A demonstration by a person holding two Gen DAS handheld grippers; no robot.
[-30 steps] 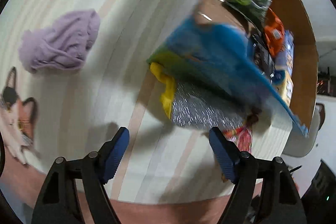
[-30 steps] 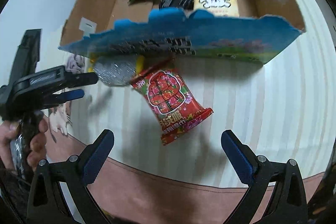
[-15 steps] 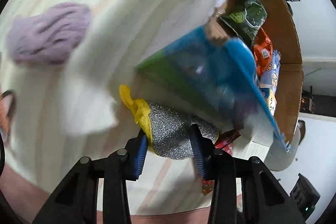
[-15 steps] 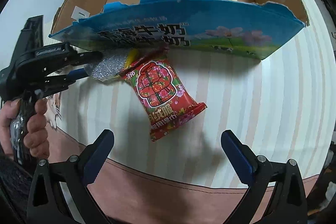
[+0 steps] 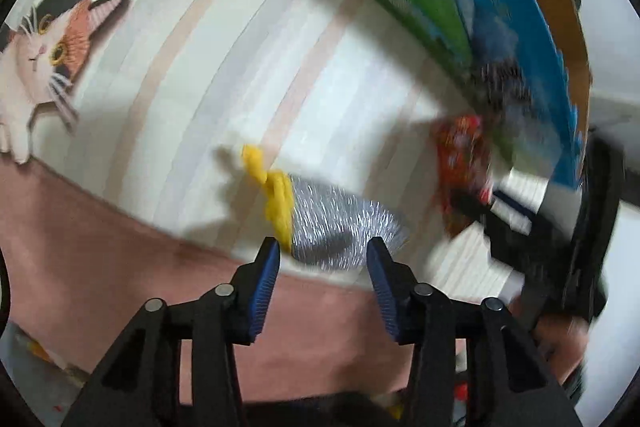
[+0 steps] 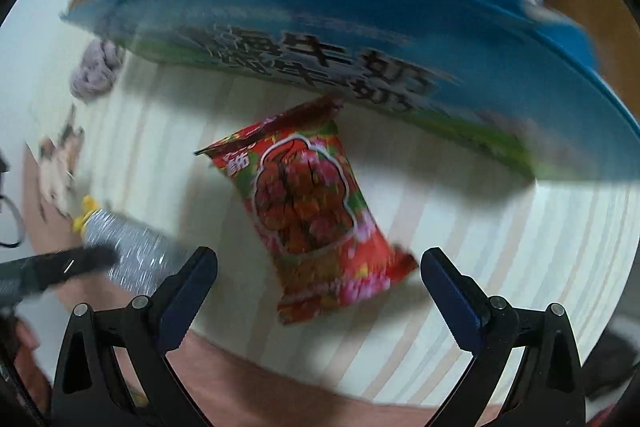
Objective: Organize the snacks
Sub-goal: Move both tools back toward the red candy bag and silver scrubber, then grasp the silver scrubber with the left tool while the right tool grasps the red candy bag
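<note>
Straddling the red snack packet (image 6: 310, 217), whose long axis points away, the right tool (image 6: 318, 267) gapes empty; the left tool (image 5: 322, 269) pinches a silver pouch (image 5: 340, 223).

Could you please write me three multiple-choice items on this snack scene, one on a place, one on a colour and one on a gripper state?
1. Where does the red snack packet lie?
A. in the cardboard box
B. on the striped tablecloth
C. on the purple cloth

2. What colour is the tie on the silver glitter pouch?
A. yellow
B. green
C. pink

3. How is the right gripper?
A. shut on the packet
B. open
C. out of view

B: stripes show around it. A: a yellow knot. B: fingers stand wide apart.
</note>
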